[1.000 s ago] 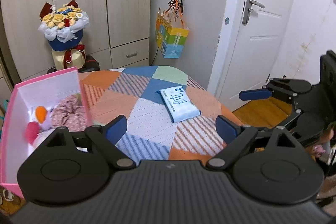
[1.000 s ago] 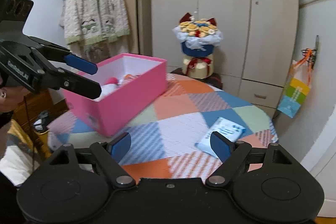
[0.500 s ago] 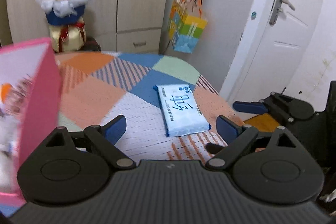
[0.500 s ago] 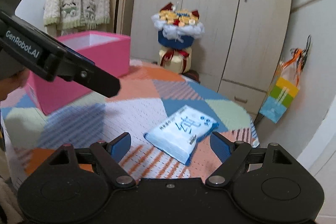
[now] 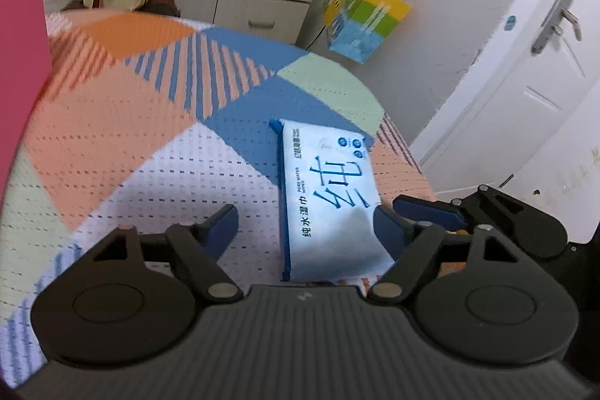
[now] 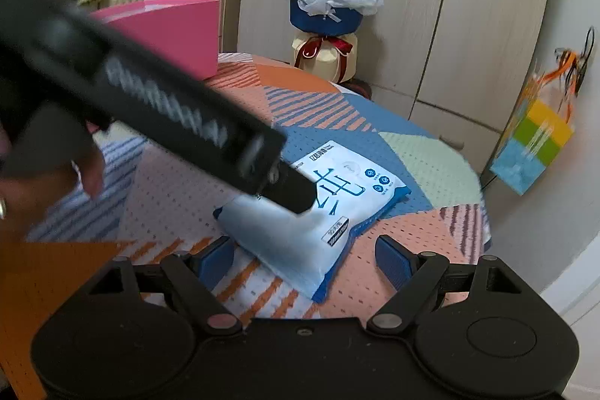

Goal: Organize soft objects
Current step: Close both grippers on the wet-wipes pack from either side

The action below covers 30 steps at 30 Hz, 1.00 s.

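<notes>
In the left wrist view, the left gripper is held low over the table, its jaws spread wide. The wet-wipe pack lies flat near the table's right edge, its long side running away from the camera. The pack sits toward the right-hand finger and not midway between the two, so the alignment is judged unfinished. The right gripper is seen just beside the pack's right edge, at the table's rim. A pink box is glimpsed at the left edge of the table, well apart from the pack; it is taken to be the container meant for soft things.

In the right wrist view, the right gripper is pointed at the same wet-wipe pack, with its jaws wide apart and the pack's near corner lying between the fingers. No contact can be confirmed. The left gripper is seen reaching across from the left, blurred, its tip over the pack's middle. The two tools are apparently brought in from opposite sides because a limp, flat pack offers little height to pinch. The pink box stands at the far left of the table, and a bouquet is seen behind the table, against the wardrobe.
</notes>
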Motion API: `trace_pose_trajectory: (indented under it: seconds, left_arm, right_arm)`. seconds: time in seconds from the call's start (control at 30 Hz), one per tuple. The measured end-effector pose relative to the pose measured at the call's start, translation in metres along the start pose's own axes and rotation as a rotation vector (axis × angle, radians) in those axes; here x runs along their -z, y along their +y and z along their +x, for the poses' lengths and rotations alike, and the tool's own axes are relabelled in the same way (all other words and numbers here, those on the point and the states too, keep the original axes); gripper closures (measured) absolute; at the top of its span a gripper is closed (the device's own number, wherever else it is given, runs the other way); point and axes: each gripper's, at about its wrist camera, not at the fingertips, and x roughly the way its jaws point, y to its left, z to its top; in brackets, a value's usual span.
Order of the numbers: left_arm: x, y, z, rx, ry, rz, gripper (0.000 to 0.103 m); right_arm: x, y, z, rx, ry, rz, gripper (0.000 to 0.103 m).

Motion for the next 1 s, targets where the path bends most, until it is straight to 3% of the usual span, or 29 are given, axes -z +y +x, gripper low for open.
trace_pose_trajectory:
  seconds: [0.17,0.4,0.47,0.53,0.63,1.0]
  left_arm:
    - [0.000,0.000,0.007,0.021,-0.021,-0.006,0.045]
    - [0.005,-0.012,0.012,-0.048,-0.038,0.057,0.050]
    - [0.006,-0.015,0.012,-0.055,-0.040,0.080,0.057]
    - [0.005,-0.011,0.013,0.022,-0.014,0.041,0.057]
    - [0.007,-0.013,0.009,0.072,-0.009,0.046,0.056]
    - [0.016,-0.027,-0.002,0.081,0.008,0.142,0.056]
  right_arm:
    - [0.000,-0.012,0.009,-0.086,-0.003,0.061,0.023]
    - [0.005,-0.010,0.011,-0.110,-0.013,0.069,0.028]
    - [0.004,-0.011,0.012,-0.112,-0.012,0.070,0.028]
    - [0.004,-0.012,0.012,-0.112,-0.011,0.074,0.028]
    - [0.003,-0.009,0.010,-0.099,-0.009,0.074,0.030]
    - [0.010,0.008,0.000,-0.037,-0.036,0.098,0.041]
